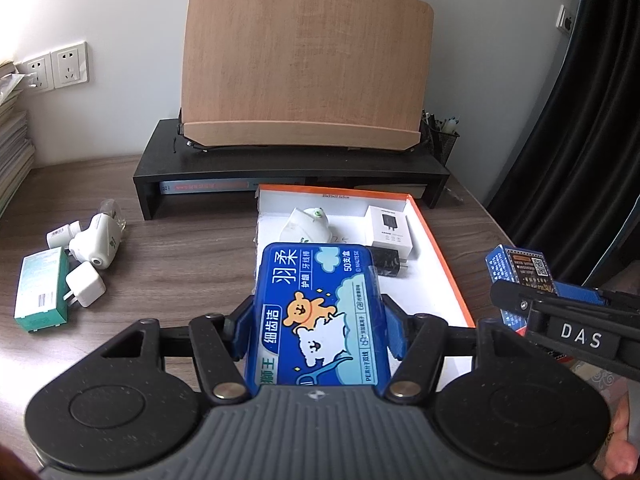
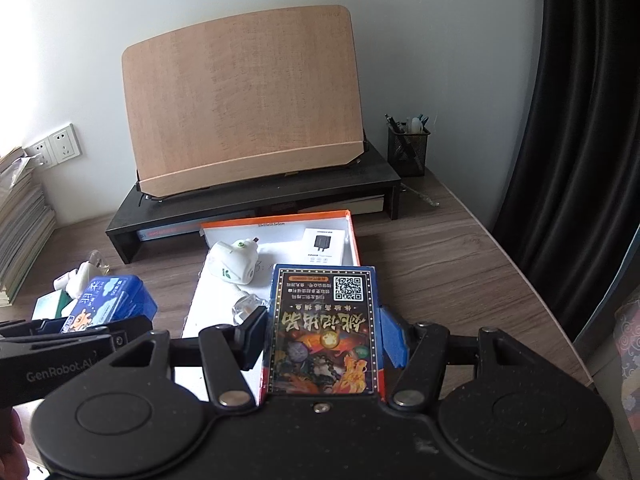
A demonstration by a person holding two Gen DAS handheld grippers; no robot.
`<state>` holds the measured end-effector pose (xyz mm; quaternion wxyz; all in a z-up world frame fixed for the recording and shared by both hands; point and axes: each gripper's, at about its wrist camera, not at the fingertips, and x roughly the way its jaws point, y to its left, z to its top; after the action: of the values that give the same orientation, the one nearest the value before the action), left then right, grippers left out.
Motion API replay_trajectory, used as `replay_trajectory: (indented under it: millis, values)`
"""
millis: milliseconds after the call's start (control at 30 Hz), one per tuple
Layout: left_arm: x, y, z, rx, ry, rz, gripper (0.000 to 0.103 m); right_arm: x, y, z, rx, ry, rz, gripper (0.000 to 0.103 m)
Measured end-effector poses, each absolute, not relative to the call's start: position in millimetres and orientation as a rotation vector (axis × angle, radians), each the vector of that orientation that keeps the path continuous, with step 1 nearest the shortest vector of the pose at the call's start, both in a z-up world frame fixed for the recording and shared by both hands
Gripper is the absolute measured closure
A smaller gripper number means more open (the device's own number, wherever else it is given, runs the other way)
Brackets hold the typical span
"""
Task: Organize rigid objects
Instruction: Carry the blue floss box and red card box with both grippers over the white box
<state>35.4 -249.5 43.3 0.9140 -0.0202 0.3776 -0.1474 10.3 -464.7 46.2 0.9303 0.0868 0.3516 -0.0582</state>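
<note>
My left gripper [image 1: 318,320] is shut on a blue dental floss box [image 1: 320,312] with a bear picture, held above the near left edge of the orange-rimmed white tray [image 1: 440,248]. My right gripper [image 2: 324,336] is shut on a blue card box [image 2: 324,332] with a QR code, held over the tray's [image 2: 352,236] near right part. Each held box also shows in the other view: the card box [image 1: 520,276] at right, the floss box [image 2: 108,300] at left. In the tray lie a white plug device [image 2: 234,266], a white charger box [image 2: 322,246] and a black charger [image 1: 386,262].
On the desk at left lie a green box [image 1: 40,288], a white charger [image 1: 84,284], a white device [image 1: 98,240] and a small bottle [image 1: 60,234]. A black riser [image 1: 288,168] with a wooden bookstand [image 1: 304,64] stands behind the tray. A mesh pen holder [image 2: 408,148] stands at back right. Books are stacked at far left.
</note>
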Motion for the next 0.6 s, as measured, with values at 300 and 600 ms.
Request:
replay_trajectory:
  millis: [300,600]
  values:
    - [39.2,-250.0,48.2,-0.054,0.755,-0.337,0.040,7.1,-463.3,52.9,0.172,0.682,-0.132,0.032]
    - [44.5,-250.9,34.9,-0.065,0.762,-0.332,0.040,6.9,-459.3,38.0,0.177,0.665,-0.102,0.032]
